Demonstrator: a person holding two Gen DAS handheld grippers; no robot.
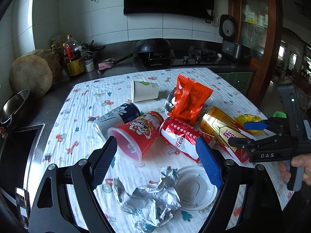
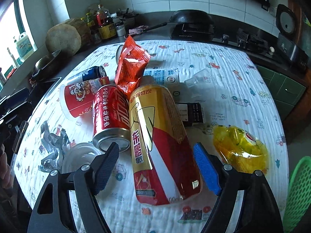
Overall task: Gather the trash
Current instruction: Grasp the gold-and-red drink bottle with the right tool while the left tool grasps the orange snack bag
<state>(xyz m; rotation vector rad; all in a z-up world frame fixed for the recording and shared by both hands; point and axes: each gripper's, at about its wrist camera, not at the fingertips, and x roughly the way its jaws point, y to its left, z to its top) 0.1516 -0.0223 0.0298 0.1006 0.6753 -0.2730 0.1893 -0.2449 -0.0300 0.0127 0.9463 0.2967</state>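
Trash scattered on the cloth-covered counter point(image 2: 223, 62), both jaws wide.

The right gripper point(image 2: 156, 167) straddles the gold bottle point(image 2: 161, 139) without touching it; the left gripper point(image 1: 157, 159) hovers over the red cup point(image 1: 136, 134), soda can point(image 1: 180, 137) and crumpled paper point(image 1: 149, 200).

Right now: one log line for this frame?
task: collect trash | left gripper: open, empty, over red cup | right gripper: open, straddling gold bottle | nothing lifted

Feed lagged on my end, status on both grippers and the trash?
Left gripper open, empty, over red cola can. Right gripper open, straddling gold-and-red drink bottle, not shut. Can touching bottle's left side.
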